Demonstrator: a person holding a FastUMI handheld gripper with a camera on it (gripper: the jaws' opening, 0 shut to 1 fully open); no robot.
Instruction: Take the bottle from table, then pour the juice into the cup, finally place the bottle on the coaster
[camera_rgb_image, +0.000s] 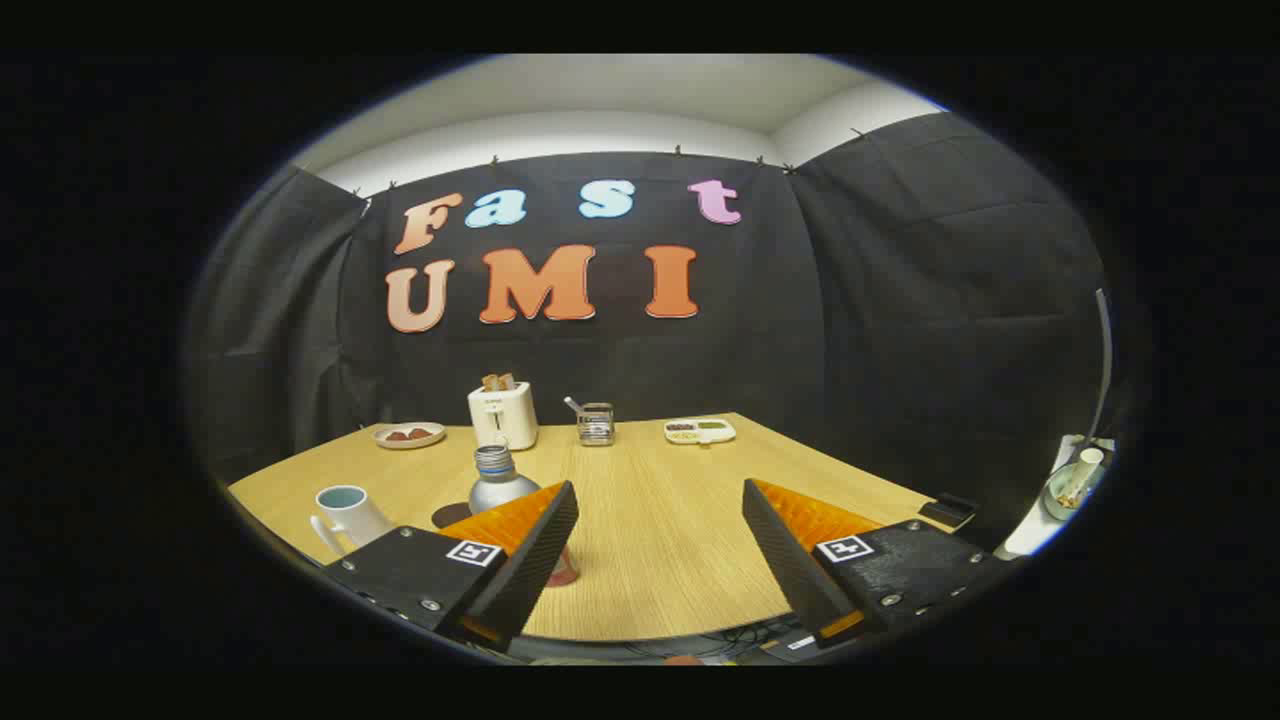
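A silver bottle (497, 482) with a ribbed neck stands on the wooden table (660, 540), just beyond my left finger (520, 545), which hides its lower body. A reddish bit (563, 572) peeks out beside that finger; I cannot tell whether it belongs to the bottle. A dark round coaster (450, 515) lies right beside the bottle, on the side toward the cup. A white cup (345, 510) with a handle stands further out on that side, near the table's edge. My gripper (660, 492) is open, with bare table between the fingers.
Along the table's far edge stand a plate with food (408, 435), a white toaster (502, 415), a glass holder (595, 424) and a divided tray (700, 431). A small black object (948, 510) lies at the right edge. A bowl with items (1072, 485) sits off the table.
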